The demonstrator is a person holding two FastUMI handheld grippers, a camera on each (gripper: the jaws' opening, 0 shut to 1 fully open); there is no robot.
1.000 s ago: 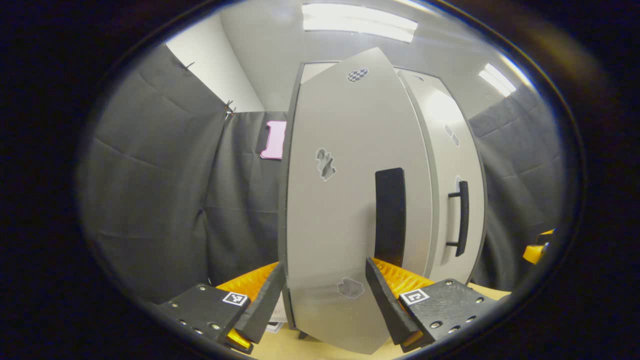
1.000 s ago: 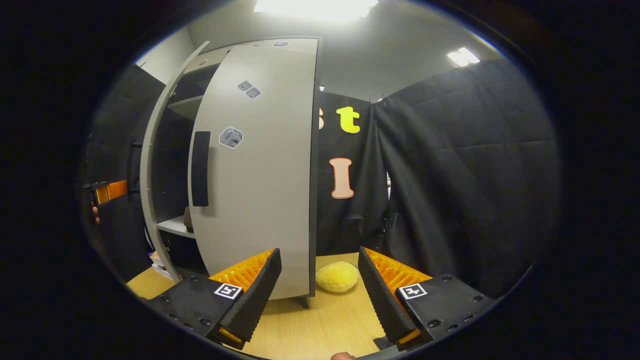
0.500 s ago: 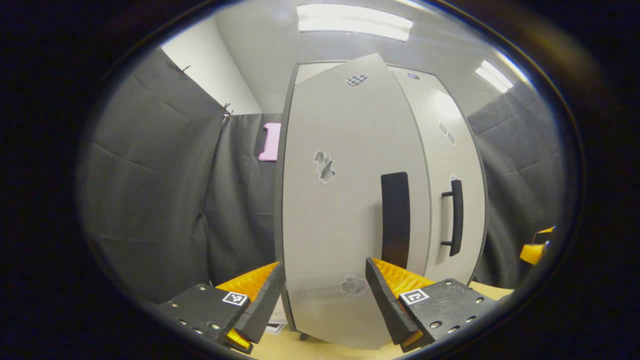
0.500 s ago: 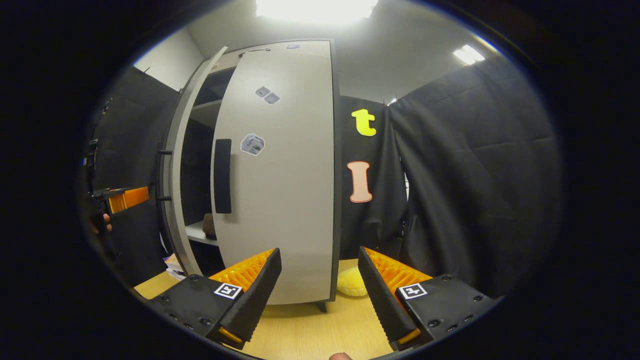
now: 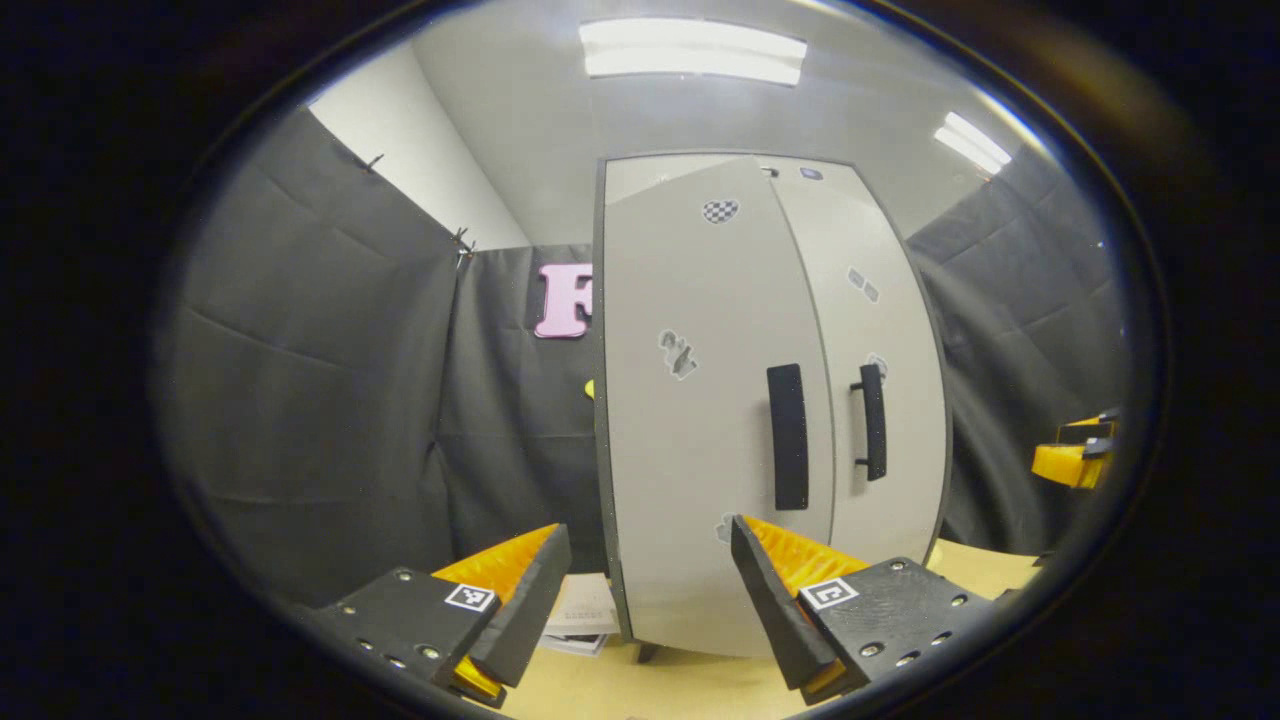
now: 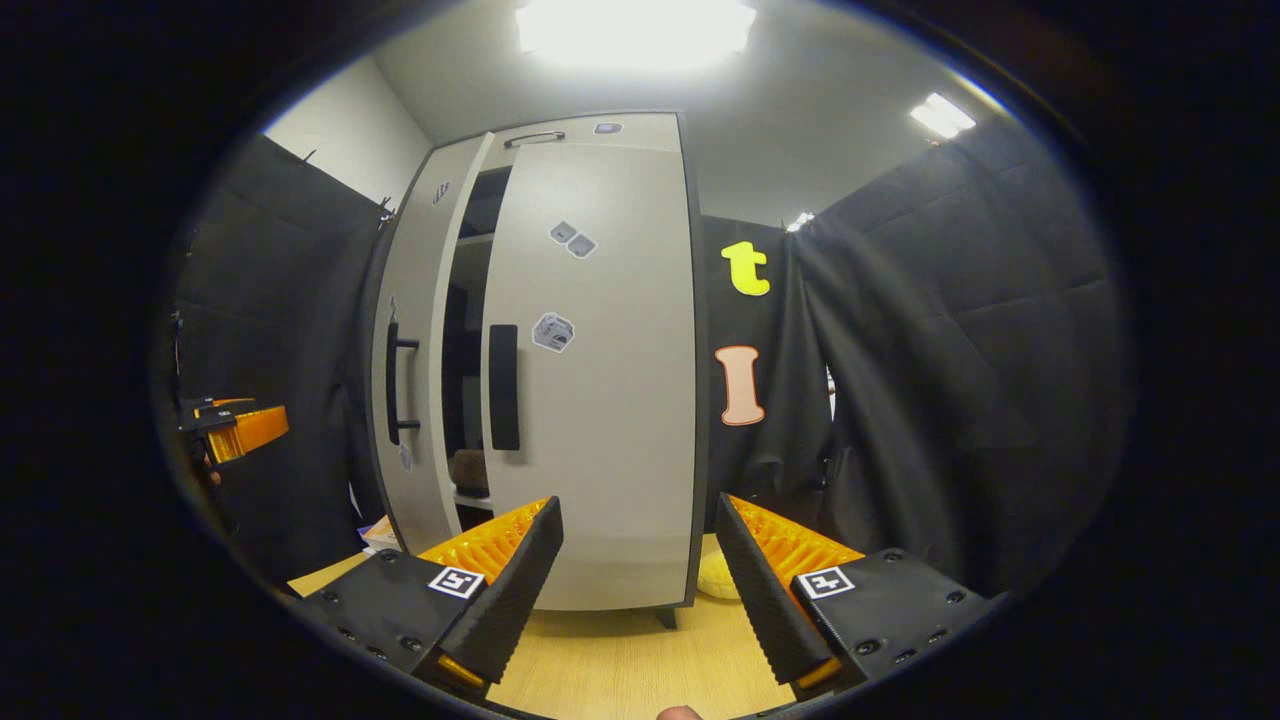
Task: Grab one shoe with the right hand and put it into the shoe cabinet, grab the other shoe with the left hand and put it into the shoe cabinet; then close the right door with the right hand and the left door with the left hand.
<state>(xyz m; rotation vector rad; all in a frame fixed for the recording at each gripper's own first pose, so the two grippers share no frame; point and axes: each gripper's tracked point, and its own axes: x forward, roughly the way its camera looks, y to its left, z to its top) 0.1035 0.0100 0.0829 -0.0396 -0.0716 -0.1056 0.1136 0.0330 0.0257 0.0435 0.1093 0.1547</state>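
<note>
The left hand-held gripper hangs wide and empty, back from the cabinet with nothing between its fingers, aimed at the left door, which looks almost flush from here. The right hand-held gripper is also wide and empty, facing the right door from a short way off. From this side a dark gap shows between the 2 doors, and the left door stands slightly ajar, so closing is probably not quite finished. In that gap 1 shoe sits on a shelf; the other cannot be made out. Both grippers are likely spread because doors are pushed, not gripped. The cabinet stands on the table near its far edge, with a yellow sponge by its right foot and papers by its left.
</note>
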